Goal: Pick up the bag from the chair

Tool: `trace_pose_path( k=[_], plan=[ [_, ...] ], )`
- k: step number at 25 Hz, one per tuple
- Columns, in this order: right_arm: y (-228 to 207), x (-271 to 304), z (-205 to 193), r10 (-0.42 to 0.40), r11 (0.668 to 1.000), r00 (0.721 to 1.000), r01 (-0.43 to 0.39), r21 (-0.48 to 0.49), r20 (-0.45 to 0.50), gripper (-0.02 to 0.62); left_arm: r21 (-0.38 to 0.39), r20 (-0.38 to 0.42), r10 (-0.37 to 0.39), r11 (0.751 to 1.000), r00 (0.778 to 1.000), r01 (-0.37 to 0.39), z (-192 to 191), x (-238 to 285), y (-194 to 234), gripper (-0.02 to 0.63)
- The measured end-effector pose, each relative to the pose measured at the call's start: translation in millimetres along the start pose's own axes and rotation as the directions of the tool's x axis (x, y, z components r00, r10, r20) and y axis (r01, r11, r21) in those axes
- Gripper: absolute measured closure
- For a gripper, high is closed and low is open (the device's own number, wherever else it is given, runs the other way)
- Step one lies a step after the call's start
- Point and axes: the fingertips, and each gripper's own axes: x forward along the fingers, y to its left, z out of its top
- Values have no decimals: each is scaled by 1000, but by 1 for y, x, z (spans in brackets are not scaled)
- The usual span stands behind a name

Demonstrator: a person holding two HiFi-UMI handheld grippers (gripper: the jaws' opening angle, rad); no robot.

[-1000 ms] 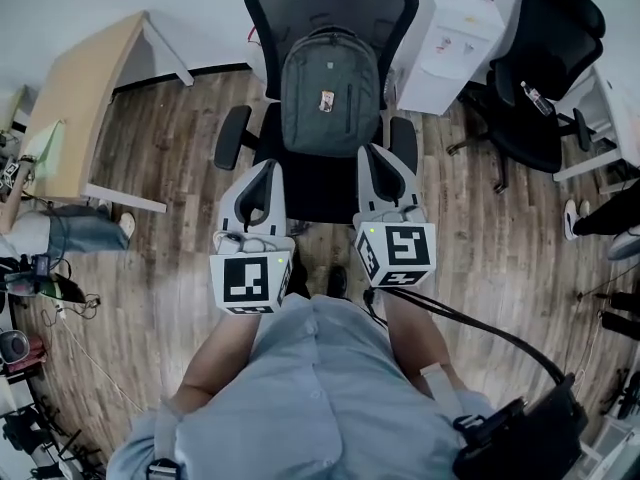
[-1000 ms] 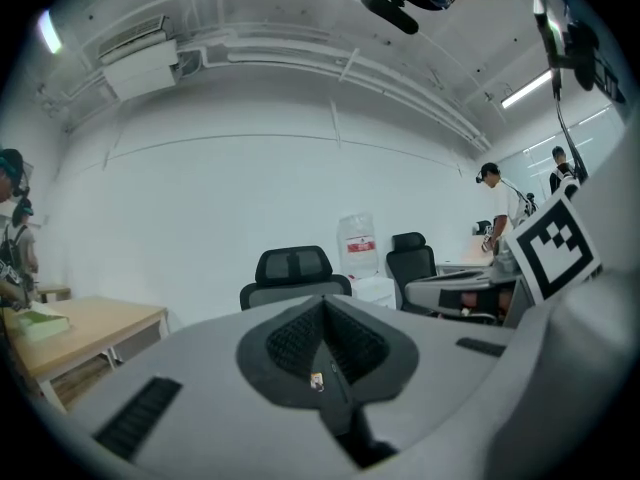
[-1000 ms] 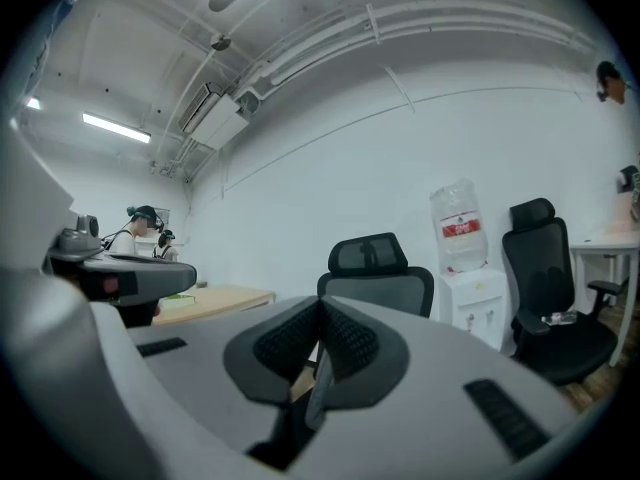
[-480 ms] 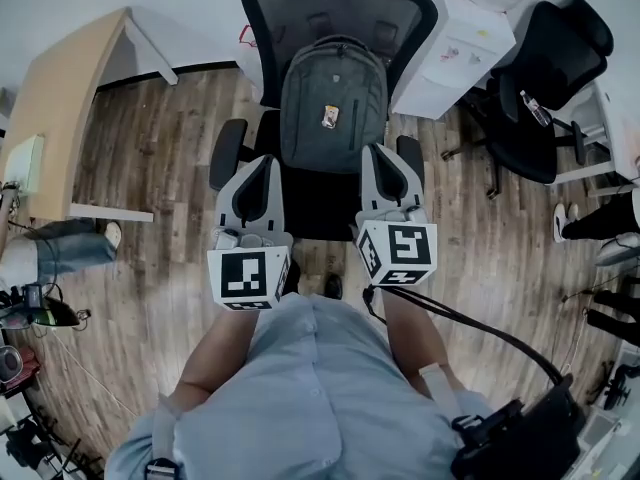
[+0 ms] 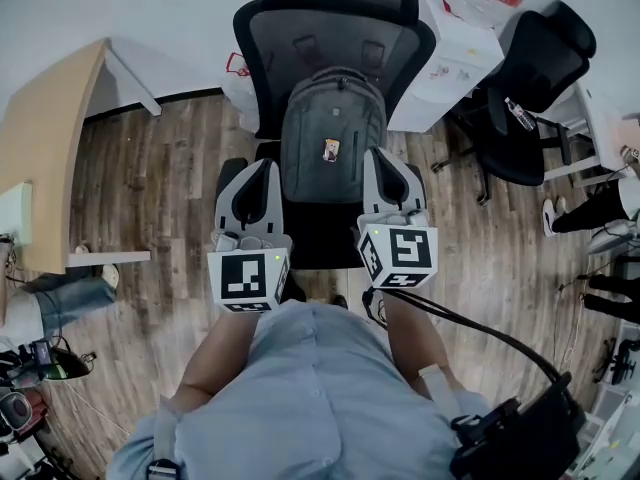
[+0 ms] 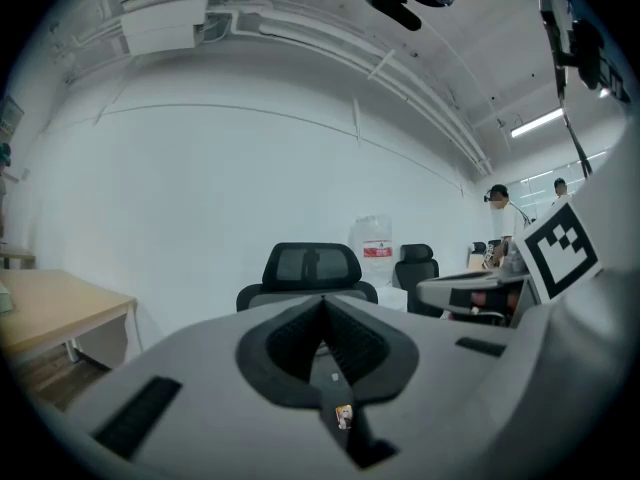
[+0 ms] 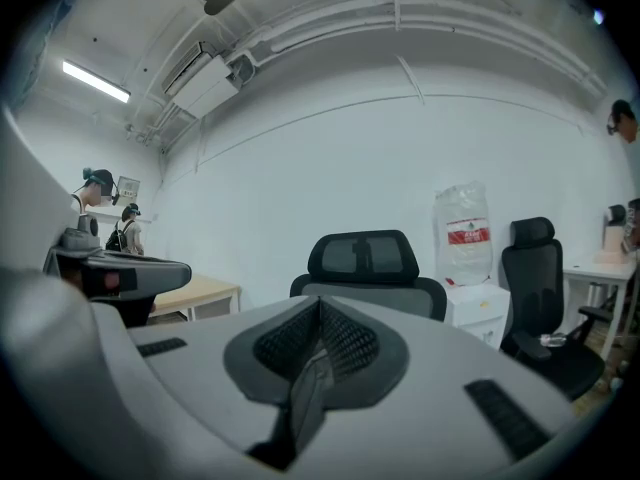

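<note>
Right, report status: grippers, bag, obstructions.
Left gripper and right gripper: jaws shut, both empty. Grey fabric backpack upright on black mesh office chair, not yet gripped. Nothing in the way.

A grey backpack (image 5: 332, 133) stands upright on the seat of a black office chair (image 5: 268, 58), its back leaning against the chair's grey mesh backrest, below the mesh headrest. The front faces outward, showing a vertical zip line down the middle and a small light-coloured tag (image 5: 330, 150) near the lower front. Its rounded top reaches about halfway up the backrest.
</note>
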Motion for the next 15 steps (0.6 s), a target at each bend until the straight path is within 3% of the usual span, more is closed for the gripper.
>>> trace_pose_path(
  k=[7,15],
  plan=[
    [1,17,-8,-67,998,997,67,-6,-48,594,-49,-12,-75,996,997,74,-10,24,19,604],
    [-49,21,-48,-111,993,989,114,22,-99,594,-56,-81,-79,996,994,74,-50,54,3,604]
  ],
)
